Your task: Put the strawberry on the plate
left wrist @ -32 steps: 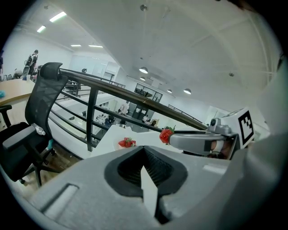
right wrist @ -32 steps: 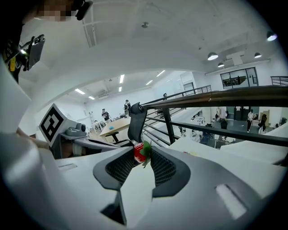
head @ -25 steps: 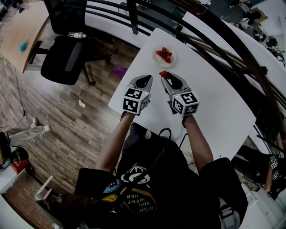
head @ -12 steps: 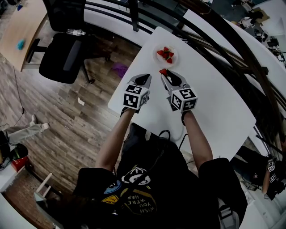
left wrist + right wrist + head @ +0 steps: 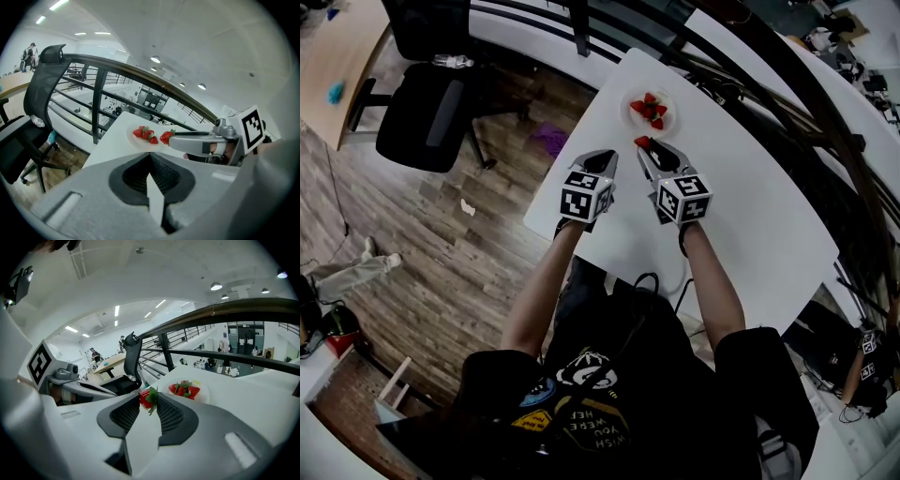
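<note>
A white plate (image 5: 663,123) with three strawberries (image 5: 649,109) sits near the far corner of the white table (image 5: 750,216). My right gripper (image 5: 643,146) is shut on one more strawberry (image 5: 642,142), held just short of the plate's near rim. In the right gripper view that strawberry (image 5: 146,397) is pinched between the dark pads, with the plate (image 5: 205,395) right behind it. My left gripper (image 5: 604,157) hovers beside it to the left, shut and holding nothing. The left gripper view shows its jaws (image 5: 150,157) meeting, the plate (image 5: 136,140), and the held strawberry (image 5: 166,137).
A black office chair (image 5: 431,112) stands on the wood floor left of the table. A dark railing (image 5: 581,28) runs behind the table's far edge. The table's left edge lies close to my left gripper. A white tabletop stretches to the right.
Both grippers have eased forward a little. The strawberry in the right one now sits slightly closer to the plate. The grip has not changed.
</note>
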The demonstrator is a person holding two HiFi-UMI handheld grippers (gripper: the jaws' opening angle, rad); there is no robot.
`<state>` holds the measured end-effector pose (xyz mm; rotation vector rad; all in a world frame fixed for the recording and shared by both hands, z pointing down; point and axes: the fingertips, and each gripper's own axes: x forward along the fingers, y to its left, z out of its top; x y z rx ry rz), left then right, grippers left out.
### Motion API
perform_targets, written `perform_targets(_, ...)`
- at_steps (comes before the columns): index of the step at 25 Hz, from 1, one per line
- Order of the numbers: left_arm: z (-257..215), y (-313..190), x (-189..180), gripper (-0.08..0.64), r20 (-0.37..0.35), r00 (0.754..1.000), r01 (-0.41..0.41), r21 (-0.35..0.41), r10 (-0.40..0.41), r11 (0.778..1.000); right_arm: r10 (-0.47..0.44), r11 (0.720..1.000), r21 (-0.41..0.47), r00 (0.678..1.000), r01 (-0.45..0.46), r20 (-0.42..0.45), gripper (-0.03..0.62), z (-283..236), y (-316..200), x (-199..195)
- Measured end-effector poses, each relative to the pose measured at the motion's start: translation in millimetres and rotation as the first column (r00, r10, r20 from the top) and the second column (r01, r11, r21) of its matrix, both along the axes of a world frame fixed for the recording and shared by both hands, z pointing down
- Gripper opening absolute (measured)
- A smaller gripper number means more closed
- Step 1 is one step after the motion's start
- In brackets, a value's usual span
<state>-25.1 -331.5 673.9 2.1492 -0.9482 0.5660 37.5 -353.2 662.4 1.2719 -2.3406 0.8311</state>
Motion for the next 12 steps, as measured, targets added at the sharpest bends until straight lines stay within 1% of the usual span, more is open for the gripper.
perform_targets(6, 4.7, -7.1, 4.3, 0.0, -0.021, 1.0, 0.006, -0.009, -0.006, 1.0, 0.009, 1.0, -0.014, 1.0, -0.009, -0.003, 0.118, 14.5, -11.2, 1.3)
perform_targets(12, 18.2, -16.2, 5.1, 0.0, -0.011, 1.0, -0.007, -0.015, 0.007, 1.0, 0.029, 0.999, -0.025, 1.0, -0.029, -0.01, 0.118, 30.4, -25.0, 2.9)
